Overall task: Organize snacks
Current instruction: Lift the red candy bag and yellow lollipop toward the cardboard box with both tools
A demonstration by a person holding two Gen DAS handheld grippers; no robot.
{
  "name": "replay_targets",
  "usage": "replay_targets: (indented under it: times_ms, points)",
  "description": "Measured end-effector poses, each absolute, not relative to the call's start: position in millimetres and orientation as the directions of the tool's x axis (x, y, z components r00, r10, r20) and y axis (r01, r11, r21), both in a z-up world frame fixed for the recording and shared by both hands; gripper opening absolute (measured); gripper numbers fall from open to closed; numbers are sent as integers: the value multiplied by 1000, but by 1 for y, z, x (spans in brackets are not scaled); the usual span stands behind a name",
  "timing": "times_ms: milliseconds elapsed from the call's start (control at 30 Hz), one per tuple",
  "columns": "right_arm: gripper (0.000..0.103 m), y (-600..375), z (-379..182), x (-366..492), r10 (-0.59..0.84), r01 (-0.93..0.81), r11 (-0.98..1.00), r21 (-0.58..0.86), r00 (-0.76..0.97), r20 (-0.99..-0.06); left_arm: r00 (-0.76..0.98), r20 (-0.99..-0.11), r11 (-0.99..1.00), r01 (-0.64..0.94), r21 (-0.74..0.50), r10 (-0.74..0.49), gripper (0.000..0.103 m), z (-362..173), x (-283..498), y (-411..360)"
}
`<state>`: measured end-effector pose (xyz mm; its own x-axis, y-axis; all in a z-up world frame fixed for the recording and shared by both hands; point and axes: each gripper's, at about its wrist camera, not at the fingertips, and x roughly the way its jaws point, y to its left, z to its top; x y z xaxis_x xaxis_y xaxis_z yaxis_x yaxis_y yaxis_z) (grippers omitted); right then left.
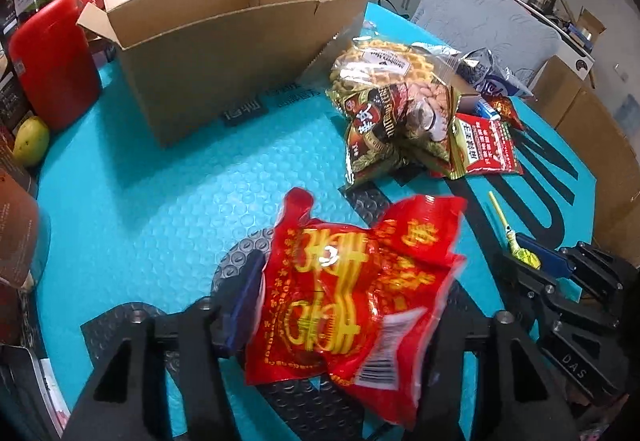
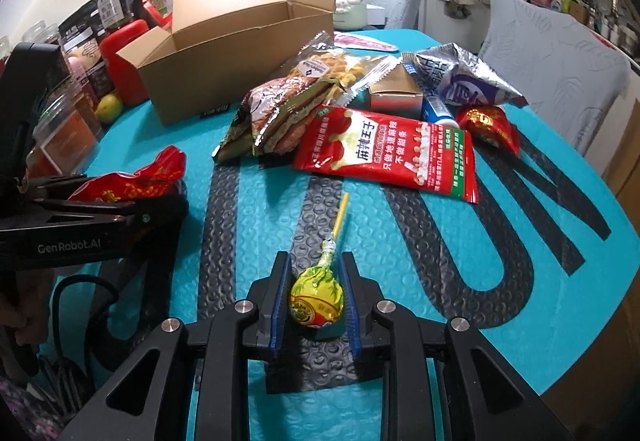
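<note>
Your left gripper [image 1: 344, 305] has its jaws partly closed around a crinkled red foil snack packet with gold lettering [image 1: 352, 289]; your right gripper [image 2: 316, 293] has its jaws nearly shut on a yellow-wrapped lollipop on a pale stick [image 2: 318, 297]. Both hang over the near edge of the bench [image 2: 520, 313]. To finish well, carry each item level to the open brown cardboard box [image 1: 224, 41] at the far edge and let go only above its opening. The remaining snack pile [image 2: 360, 121] lies toward the bench's far right. A teal bubble-textured mat with dark lettering covers the bench; the room beyond is cluttered.
</note>
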<state>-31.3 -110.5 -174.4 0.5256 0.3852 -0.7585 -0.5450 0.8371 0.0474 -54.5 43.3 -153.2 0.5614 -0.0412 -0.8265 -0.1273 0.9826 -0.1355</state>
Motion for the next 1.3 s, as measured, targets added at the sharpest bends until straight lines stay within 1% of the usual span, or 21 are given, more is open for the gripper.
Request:
replay_targets:
  times_ms: [67,167,400,933,1300]
  points:
    - [24,-111,-173,-31,389,-547,835,55,517,-762,559,-828,979,-137,-153,-52,51,-151,-55,45]
    - [24,-116,-169,-29,414,-548,831,93,499,-761,549,-832,976,-135,-173,-72,50,-149,-56,48]
    - [24,-114,-148,-30,443,-574,814,87,516,-734,584,-808,974,-131,-184,-75,50,-129,-62,48]
    - [24,-85,-77,-20,597,-701,709,81,536,-597,752,-657,977,-102,-186,-47,50,-44,-54,60]
    - [24,-60,-34,7,673,-757,651,62,537,-509,821,-570,981,-111,-160,-1,50,-5,-34,70]
